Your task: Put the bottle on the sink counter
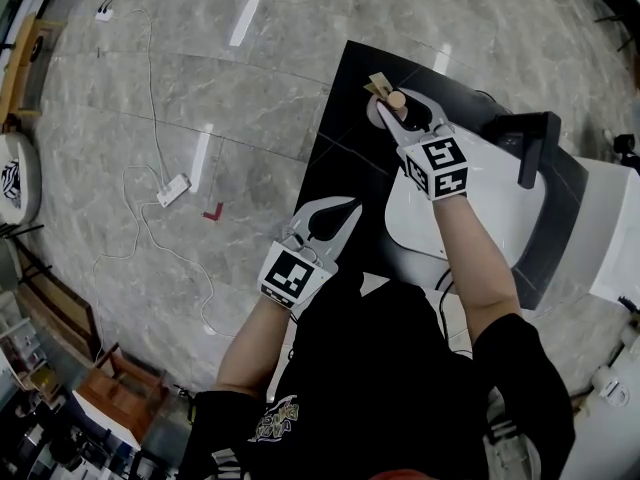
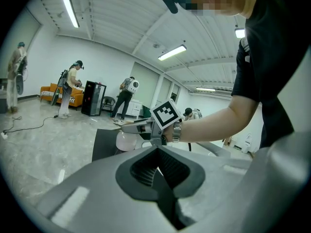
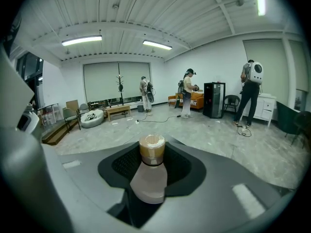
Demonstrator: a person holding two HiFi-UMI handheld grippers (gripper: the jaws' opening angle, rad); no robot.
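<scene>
Right tool (image 1: 392, 108) is being clamped on the pale body of the bottle (image 3: 149, 174), with the tan cap standing up between the jaws. In the head view the bottle is being held over the far corner of the black counter (image 1: 345, 108), just beside the white sink (image 1: 490, 208). Whether its base is touching the surface cannot be told. Left tool (image 1: 345, 211) is being held empty, jaws together, near the counter's near edge. The carry is judged nearly done, with setting down and release remaining.
</scene>
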